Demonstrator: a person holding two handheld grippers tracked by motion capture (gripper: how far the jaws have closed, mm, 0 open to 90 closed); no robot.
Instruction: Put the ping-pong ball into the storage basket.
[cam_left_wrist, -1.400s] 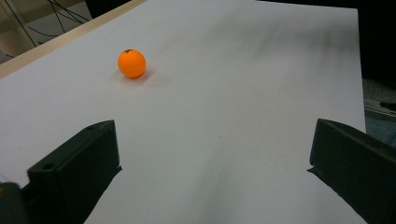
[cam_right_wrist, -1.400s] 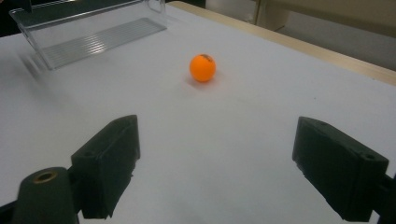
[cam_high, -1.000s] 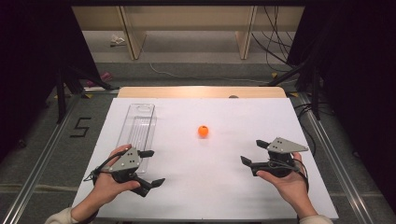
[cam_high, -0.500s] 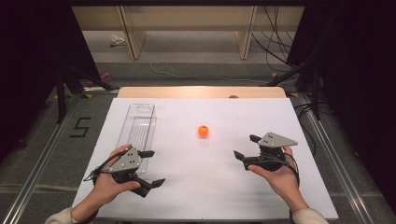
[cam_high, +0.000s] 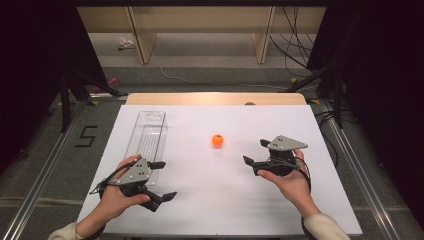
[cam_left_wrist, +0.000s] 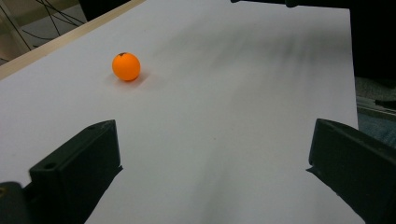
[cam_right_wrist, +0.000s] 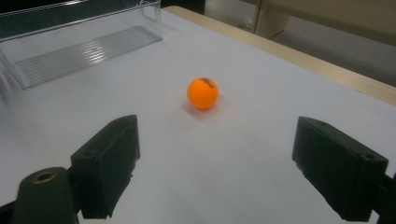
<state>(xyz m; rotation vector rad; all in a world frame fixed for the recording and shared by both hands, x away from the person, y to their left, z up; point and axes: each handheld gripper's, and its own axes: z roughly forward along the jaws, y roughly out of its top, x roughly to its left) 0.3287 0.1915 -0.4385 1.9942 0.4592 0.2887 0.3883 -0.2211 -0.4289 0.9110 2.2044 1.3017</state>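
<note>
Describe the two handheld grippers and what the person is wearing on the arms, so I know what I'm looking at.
Both the left gripper and the right gripper are black, two-jawed, with blocky jaw pads and a grey three-cornered plate on top dotted with small holes. A thin black cable trails from each. Light-coloured sleeve cuffs show at both wrists, for example the right cuff.

Ball (cam_high: 217, 140) lies on table (cam_high: 210, 200), right of tray (cam_high: 147, 137).

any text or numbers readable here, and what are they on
"5": dark digit on the grey floor left of the table.
Dark print on top of the orange ball: too small and blurred to read.
No other writing shows on the clear tray.
</note>
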